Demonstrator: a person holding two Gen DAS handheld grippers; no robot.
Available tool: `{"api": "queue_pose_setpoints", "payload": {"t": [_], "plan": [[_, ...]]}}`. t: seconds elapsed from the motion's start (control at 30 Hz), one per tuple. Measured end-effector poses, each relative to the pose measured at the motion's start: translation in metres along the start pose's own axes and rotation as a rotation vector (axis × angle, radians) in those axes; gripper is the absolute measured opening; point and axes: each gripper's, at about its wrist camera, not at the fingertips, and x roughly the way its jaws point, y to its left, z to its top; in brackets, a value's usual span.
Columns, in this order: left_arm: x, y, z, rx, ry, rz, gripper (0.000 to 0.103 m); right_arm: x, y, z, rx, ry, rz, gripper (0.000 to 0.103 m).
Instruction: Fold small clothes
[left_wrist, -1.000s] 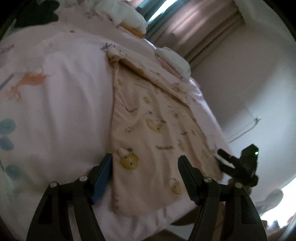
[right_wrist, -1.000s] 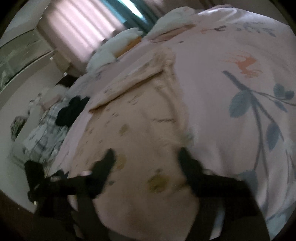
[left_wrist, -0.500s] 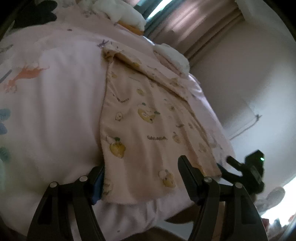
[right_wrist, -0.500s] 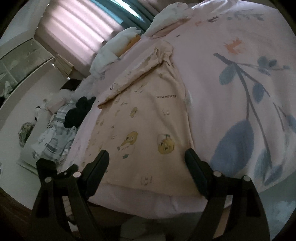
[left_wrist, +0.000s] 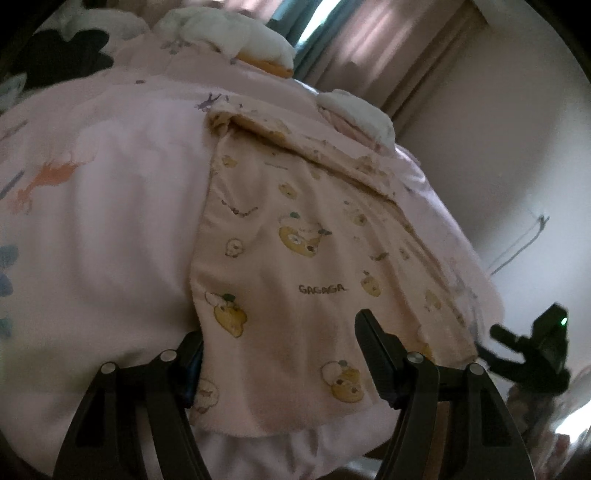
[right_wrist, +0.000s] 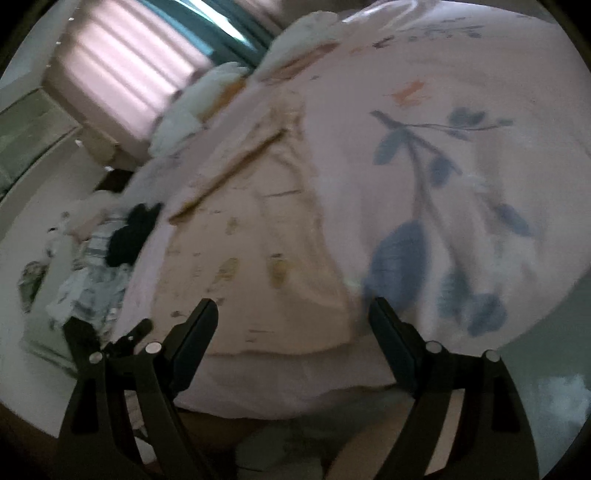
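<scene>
two grippers are yours here, and both stand with jaws apart, pinching nothing. your left gripper (left_wrist: 280, 354) hovers at the near hem of the peach garment (left_wrist: 303, 258), its left finger tucked behind the cloth's corner. your right gripper (right_wrist: 291, 328) sits short of the same hem, seen through motion blur. the garment lies spread flat on the pink bedspread (left_wrist: 110, 221) near the bed's foot edge (small bear prints and "gagaga" lettering face up). white pillows (left_wrist: 236, 37) crowd the far end by the curtains (left_wrist: 369, 44). a heap of striped laundry (right_wrist: 92, 266) with a black item (right_wrist: 129, 236) lies off the bed's side.
</scene>
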Motion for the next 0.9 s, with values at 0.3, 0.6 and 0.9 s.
{"api": "queue_pose_setpoints", "payload": {"t": [0.3,0.6,0.9], "plan": [[-0.001,0.003,-0.001,-0.011,-0.003,-0.008,0.070,0.006,0.000,0.003,-0.018,-0.012,-0.001,0.090],[-0.001,-0.001,-0.001,0.010,0.000,-0.007,0.070,0.008,-0.014,0.004,0.079,-0.006,0.168,0.091],[0.000,0.001,-0.001,0.008,-0.007,-0.018,0.070,0.038,0.015,-0.004,0.160,0.024,0.410,0.085]]}}
